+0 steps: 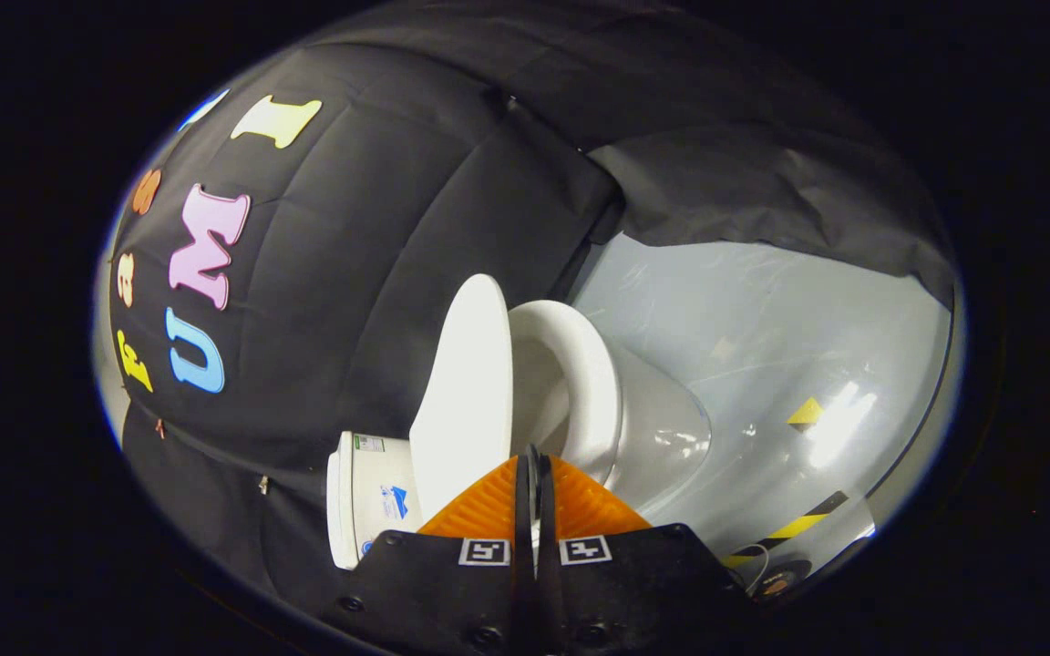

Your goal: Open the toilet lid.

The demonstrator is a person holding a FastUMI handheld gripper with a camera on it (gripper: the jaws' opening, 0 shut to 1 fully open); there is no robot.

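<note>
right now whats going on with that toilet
A hand-held gripper is working on a white toilet. The lid is already swung well up, away from the seat and bowl, towards the tank. The orange fingers are closed together with almost no gap; whether they pinch the lid's edge is unclear.

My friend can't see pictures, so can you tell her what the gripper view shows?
The white toilet lid is lifted away from the seat, with the bowl open between them. The gripper has its orange fingers closed together just before the lid's edge, holding nothing. The tank sits beside the lid.
</note>
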